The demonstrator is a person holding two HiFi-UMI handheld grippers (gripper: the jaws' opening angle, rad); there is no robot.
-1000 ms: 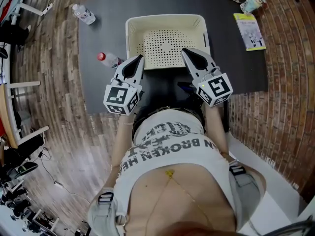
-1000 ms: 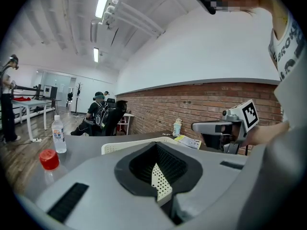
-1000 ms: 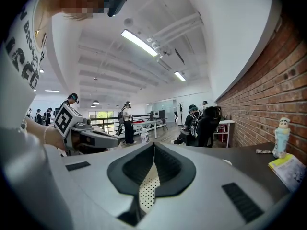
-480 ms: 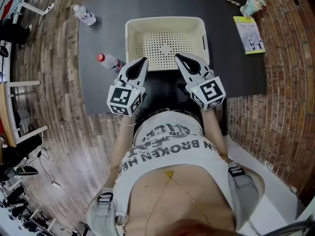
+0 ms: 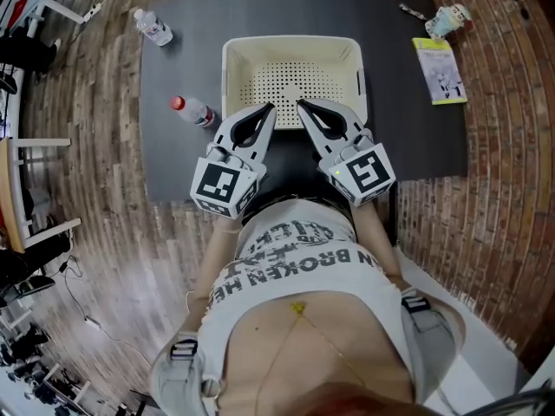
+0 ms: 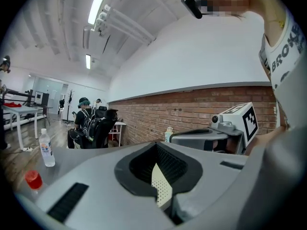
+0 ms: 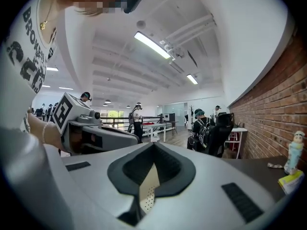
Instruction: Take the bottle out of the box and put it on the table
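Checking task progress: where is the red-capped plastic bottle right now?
In the head view the red-capped plastic bottle lies on the dark table, just left of the cream perforated box, outside it.

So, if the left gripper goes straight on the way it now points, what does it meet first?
Probably the near wall of the cream perforated box: the shut left gripper aims at it, tips close to its rim. Height is unclear, so it might pass above.

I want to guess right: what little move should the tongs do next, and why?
Probably just draw the left tongs and right tongs back. Both are shut and empty, the box looks empty, and a red-capped bottle and a clear bottle are already on the table left of it.
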